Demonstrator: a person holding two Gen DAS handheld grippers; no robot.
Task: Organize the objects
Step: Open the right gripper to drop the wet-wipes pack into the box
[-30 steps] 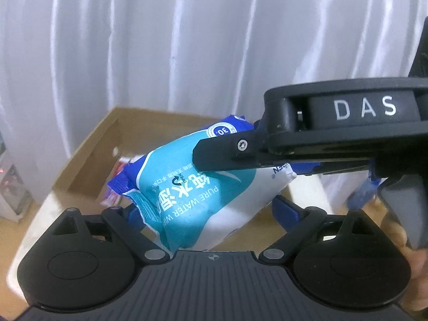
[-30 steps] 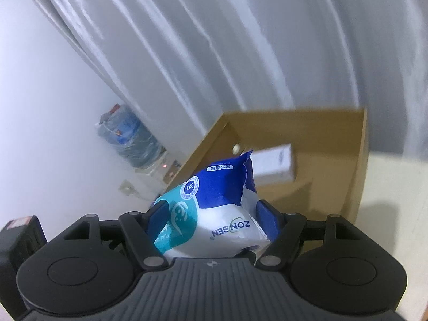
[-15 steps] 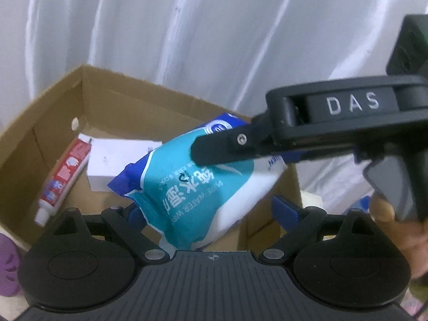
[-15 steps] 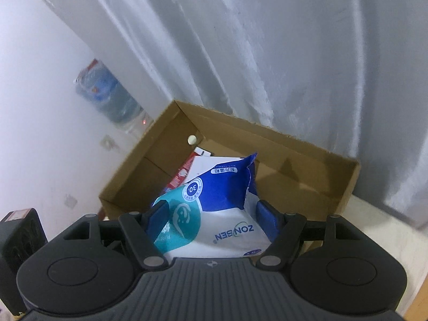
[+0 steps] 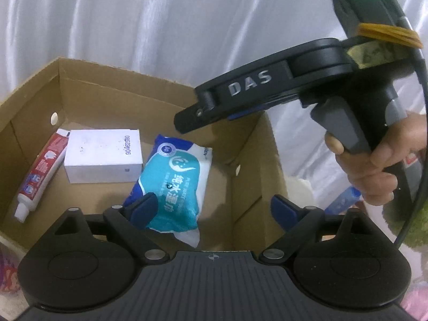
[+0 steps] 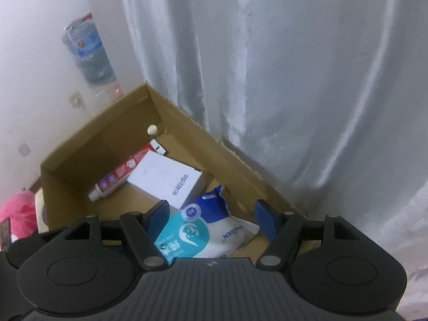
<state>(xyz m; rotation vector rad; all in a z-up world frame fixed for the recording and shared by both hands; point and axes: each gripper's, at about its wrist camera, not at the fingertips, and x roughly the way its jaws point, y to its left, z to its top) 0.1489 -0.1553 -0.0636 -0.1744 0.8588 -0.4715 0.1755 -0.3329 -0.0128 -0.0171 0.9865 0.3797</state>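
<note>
Far left, outside the box: a pink soft thing sits beyond the box wall, not yet put away as far as I can judge.
Toothpaste tube: lying flat along the left wall of the cardboard box, cap end toward us. That one's in.
White carton: right beside the tube on the box floor, flat, printed number on top. Also in.
Wet wipes pack: and there it is, on the box floor just right of the white carton, its upper corner close against it, lying at a slant. No pad presses on it in either view, so I'd call it delivered.
Left gripper: jaws spread wide above the box, one blue fingertip overlapping the pack in the picture, the other off over bare cardboard. Holding nothing.
Right gripper: hanging over the box from the right, a hand on its handle; in its own view the jaws stand apart with the pack below and between them, the blue pads clear of it.
Right of the box: a blue-capped item and something green, both blurred, outside the box.
Progress: three things boxed; I'd judge those loose bits outside are what's left.
</note>
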